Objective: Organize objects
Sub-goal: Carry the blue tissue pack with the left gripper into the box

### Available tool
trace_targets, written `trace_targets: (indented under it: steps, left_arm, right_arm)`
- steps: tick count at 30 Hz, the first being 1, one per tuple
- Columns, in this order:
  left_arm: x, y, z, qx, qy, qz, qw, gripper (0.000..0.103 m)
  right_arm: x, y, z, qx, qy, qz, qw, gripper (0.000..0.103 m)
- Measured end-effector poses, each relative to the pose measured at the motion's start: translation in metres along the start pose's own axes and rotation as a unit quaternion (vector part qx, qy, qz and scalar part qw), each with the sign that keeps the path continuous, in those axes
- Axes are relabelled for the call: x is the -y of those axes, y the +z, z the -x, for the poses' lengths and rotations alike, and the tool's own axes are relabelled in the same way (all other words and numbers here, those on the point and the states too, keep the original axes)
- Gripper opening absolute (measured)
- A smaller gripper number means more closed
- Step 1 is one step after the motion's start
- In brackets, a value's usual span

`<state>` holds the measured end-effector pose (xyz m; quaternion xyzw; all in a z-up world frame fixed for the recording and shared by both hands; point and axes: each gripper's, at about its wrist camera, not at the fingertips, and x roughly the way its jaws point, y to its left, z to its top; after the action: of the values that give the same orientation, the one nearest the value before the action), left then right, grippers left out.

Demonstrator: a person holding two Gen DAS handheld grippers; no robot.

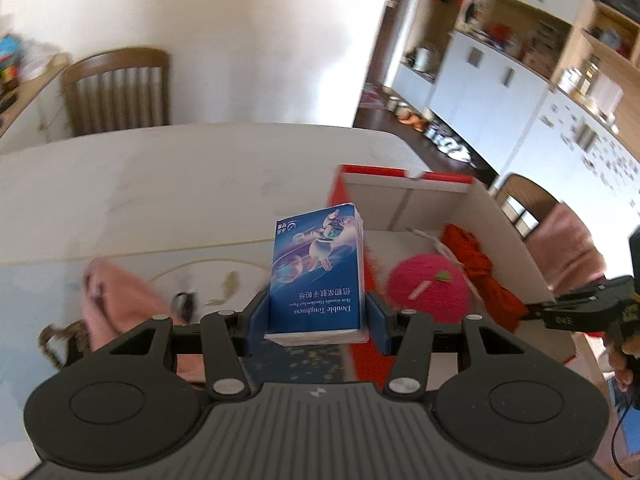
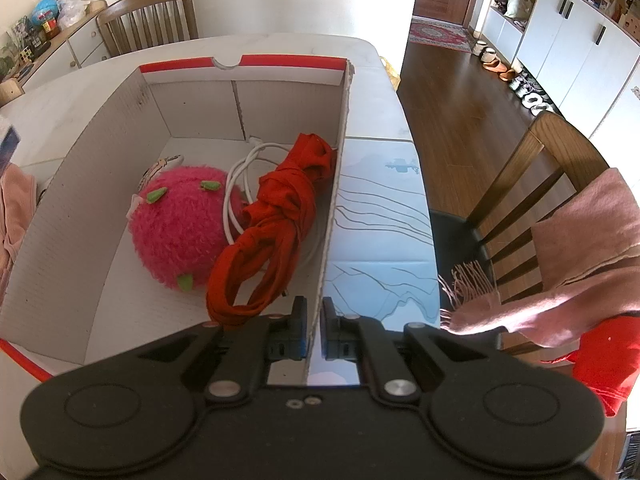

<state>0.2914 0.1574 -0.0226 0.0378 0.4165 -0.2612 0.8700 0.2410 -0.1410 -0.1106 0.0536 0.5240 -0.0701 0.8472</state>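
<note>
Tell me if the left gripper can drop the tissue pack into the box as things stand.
Probably yes. The left gripper holds the tissue pack beside the open box, with bare floor left of the pink plush; the right gripper only clamps the far wall.

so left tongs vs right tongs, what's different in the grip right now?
The left tongs are shut on the blue tissue pack, held above the table beside the box. The right tongs are shut on the cardboard box wall, pinching its thin edge. Left spread wide; right nearly closed. Both grip firmly.

Fuzzy plush ball (image 2: 176, 224), corrugated cardboard box (image 2: 84, 184)
</note>
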Motion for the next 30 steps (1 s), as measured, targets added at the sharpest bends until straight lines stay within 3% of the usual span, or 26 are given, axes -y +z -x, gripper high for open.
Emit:
trace_targets:
  steps: [14, 30]
  left_arm:
    - [0.086, 0.035, -0.048, -0.027, -0.018, -0.115, 0.9928, 0.05]
    - [0.124, 0.053, -0.124, -0.075, 0.019, -0.181, 0.9805, 0.05]
  right_arm:
    - [-0.001, 0.001, 0.001, 0.0, 0.002, -0.003, 1.0, 0.006]
    - [0.0, 0.001, 0.0, -0.001, 0.006, -0.01, 1.0, 0.006]
